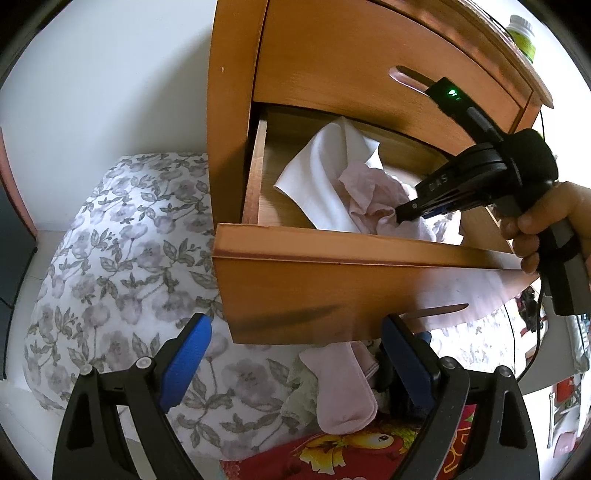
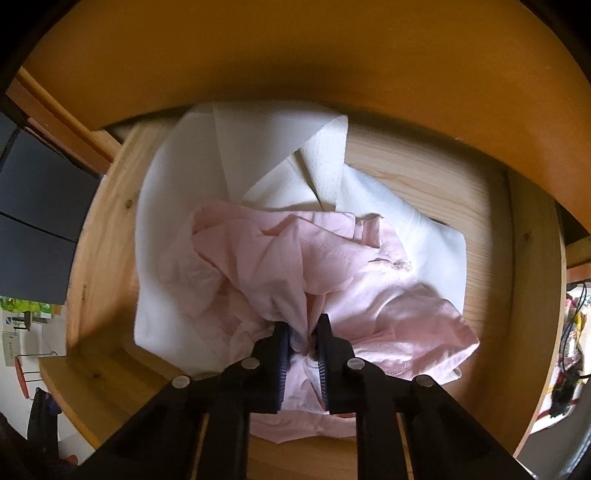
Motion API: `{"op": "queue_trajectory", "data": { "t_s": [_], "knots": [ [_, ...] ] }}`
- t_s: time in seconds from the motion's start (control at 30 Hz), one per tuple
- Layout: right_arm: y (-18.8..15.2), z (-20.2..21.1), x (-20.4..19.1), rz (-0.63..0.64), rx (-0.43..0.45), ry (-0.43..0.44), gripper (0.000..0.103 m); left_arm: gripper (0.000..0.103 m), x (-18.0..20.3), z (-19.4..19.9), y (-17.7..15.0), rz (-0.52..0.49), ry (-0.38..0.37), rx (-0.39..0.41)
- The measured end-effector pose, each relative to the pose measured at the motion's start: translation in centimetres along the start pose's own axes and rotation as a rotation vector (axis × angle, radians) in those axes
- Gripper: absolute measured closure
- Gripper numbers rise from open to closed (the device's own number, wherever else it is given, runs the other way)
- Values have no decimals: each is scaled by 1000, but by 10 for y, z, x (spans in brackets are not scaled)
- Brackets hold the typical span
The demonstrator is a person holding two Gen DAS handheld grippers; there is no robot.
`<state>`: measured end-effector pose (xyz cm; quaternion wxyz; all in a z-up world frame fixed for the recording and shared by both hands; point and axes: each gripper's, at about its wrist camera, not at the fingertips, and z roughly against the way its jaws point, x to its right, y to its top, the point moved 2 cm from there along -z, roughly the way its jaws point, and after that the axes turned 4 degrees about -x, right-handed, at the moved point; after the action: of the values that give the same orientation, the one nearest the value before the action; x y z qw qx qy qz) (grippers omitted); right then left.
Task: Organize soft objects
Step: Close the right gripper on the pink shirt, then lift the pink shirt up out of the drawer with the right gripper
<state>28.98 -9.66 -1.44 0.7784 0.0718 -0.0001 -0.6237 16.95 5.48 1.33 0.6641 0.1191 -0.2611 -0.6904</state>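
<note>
A crumpled pink cloth lies on a folded white cloth inside the pulled-out wooden drawer. My right gripper points steeply down into the drawer and is shut on a bunched fold of the pink cloth. In the left wrist view, the right gripper reaches in from the right, tip in the pink cloth beside the white cloth. My left gripper hangs open and holds nothing, just below the drawer front. A pink sock lies between its fingers' lines, lower down on the bed.
The closed upper drawer overhangs the open one. A bottle stands on the cabinet top. A floral pillow lies left of the cabinet, and a red printed fabric below the sock. A person's hand holds the right gripper's handle.
</note>
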Motion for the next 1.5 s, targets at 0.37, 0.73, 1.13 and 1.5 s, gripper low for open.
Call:
{"op": "queue_trajectory", "data": {
  "t_s": [0.37, 0.73, 1.13, 1.5],
  "knots": [
    [-31, 61, 10, -6, 119, 55, 89, 10, 5, 11, -2, 3, 23, -10],
    [-57, 127, 5, 4, 276, 111, 89, 10, 15, 33, -4, -15, 36, 14],
    [-105, 183, 0, 52, 391, 76, 89, 10, 30, 56, -9, -34, 55, 44],
    [-137, 197, 6, 79, 426, 46, 89, 10, 45, 68, -14, -41, 69, 56]
  ]
}}
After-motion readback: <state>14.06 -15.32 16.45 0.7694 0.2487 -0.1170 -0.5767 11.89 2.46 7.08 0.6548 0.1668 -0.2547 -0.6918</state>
